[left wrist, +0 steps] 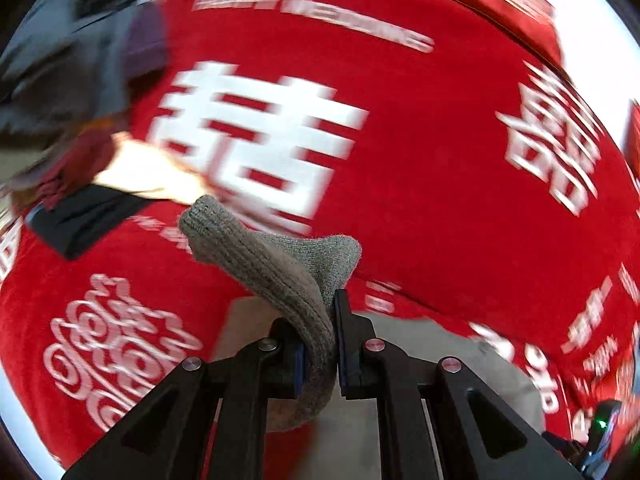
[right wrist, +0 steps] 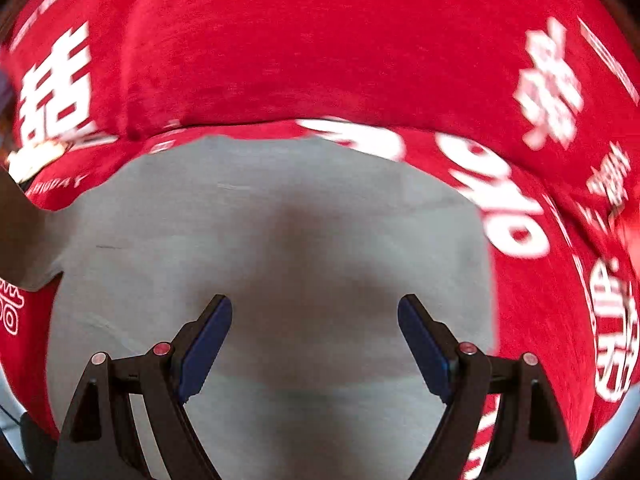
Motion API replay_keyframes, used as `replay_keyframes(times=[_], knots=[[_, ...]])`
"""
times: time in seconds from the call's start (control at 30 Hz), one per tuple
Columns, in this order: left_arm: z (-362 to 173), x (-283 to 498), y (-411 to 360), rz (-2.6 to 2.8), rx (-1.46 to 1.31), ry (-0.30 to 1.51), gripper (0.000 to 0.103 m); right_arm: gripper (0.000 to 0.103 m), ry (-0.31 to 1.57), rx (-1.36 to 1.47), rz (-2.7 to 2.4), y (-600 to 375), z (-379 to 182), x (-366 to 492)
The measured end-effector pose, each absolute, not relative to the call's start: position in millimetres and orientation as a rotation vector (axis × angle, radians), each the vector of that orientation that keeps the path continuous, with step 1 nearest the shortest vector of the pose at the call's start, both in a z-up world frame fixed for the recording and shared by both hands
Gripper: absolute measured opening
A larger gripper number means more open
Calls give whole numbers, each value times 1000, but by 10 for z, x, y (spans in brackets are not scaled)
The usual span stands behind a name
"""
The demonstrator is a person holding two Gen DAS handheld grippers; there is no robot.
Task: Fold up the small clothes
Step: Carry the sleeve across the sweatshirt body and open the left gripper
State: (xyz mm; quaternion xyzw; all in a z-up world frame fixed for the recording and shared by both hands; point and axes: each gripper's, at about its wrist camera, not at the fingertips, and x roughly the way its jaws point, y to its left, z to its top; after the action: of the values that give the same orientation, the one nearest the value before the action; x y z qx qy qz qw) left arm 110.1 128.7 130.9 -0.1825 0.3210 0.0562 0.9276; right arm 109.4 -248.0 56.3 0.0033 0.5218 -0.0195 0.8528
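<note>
A grey knitted sock (left wrist: 256, 256) hangs from my left gripper (left wrist: 320, 320), which is shut on its middle; both ends droop over the fingers above the red cloth. Below it lies a flat pale grey garment (left wrist: 420, 344). In the right wrist view the same kind of flat grey garment (right wrist: 280, 208) is spread on the cloth. My right gripper (right wrist: 316, 308) hovers over it, open wide, with nothing between its blue pads (right wrist: 204, 344).
A red tablecloth (left wrist: 420, 160) with white characters covers the table (right wrist: 320, 60). A blurred pile of grey, purple and maroon clothes (left wrist: 72, 60) lies at the far left, with a black folded piece (left wrist: 84, 220) beside it. A dark device with a green light (left wrist: 600, 424) shows at bottom right.
</note>
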Motion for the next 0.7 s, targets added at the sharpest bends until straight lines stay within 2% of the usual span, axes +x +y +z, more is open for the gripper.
replay_keyframes(times=[0.2,0.43,0.57,0.7], knots=[[1162,1260,-110,-41,-248,746,13,87,1106,107,-58,-2964,410,865],[385,1425,-1433,-119,-115,923,13,87,1109,217,-73,-3384,275,718],[76,1413,-1671,-109,-100,995,13,87,1104,233,-70,-3502,237,647],[149,1403,-1795,-121,-80,986,13,87,1098,261,-78,-3643,213,619]])
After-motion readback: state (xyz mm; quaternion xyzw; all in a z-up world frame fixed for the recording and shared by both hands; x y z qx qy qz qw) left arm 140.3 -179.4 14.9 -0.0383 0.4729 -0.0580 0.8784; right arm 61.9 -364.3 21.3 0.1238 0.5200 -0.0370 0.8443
